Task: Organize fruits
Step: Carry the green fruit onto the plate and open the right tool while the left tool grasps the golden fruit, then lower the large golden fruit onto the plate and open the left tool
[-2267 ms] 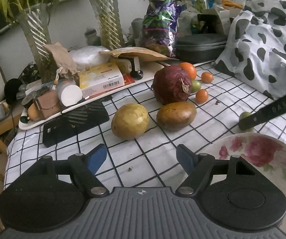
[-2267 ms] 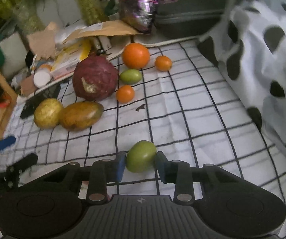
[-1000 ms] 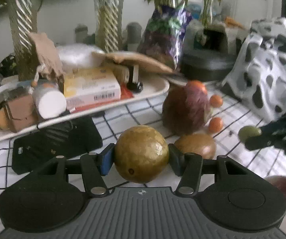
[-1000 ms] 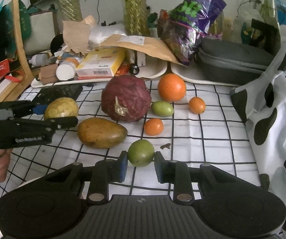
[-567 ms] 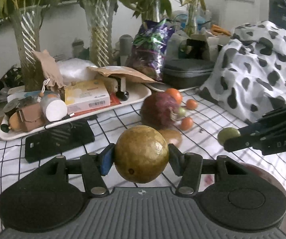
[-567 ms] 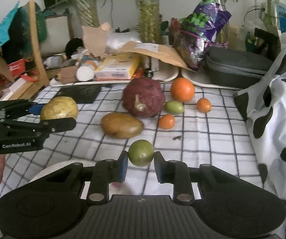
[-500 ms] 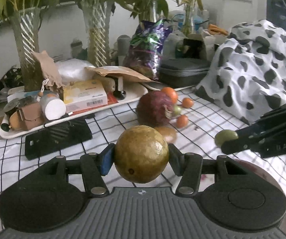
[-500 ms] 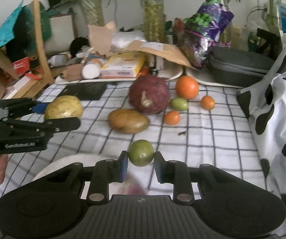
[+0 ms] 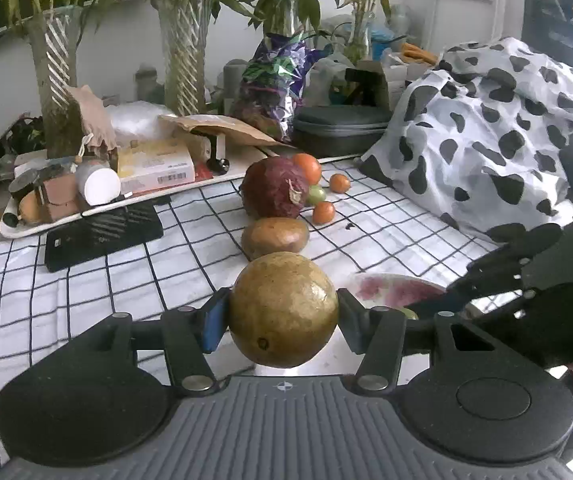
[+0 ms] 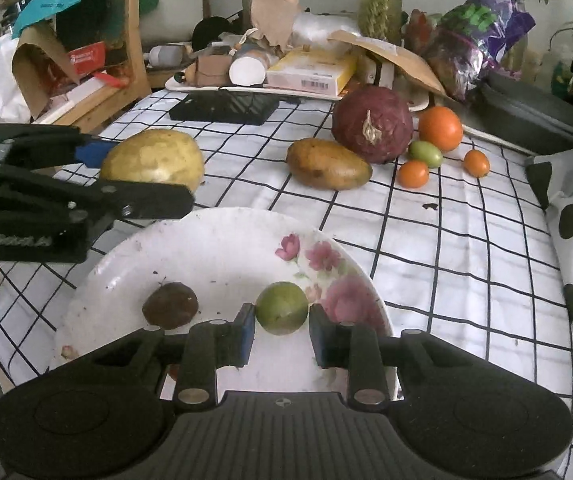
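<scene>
Cluttered home table (image 9: pixel 386 216), potted plants (image 9: pixel 182 40)

Three orange tomatoes (image 10: pixel 440 128), two green ones (image 10: pixel 425 153), two yellow-brown fruits (image 10: pixel 328 164), one purple cabbage (image 10: pixel 372 124), one floral plate (image 10: pixel 222 248) and two grippers (image 10: pixel 278 334) are counted.

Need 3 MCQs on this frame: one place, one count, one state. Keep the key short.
1. The small green fruit at the right gripper lies over:
A. white tray
B. floral plate
C. black case

2. Orange fruits on the checked cloth:
A. one
B. three
C. five

3. The left gripper is:
A. open, empty
B. shut on nothing
C. shut on the round yellow fruit

Key:
1 B, plate shows under the fruit; the jaws have just been opening and stand clear of it.
2 B, one large, two small.
3 C, both pads press it.
</scene>
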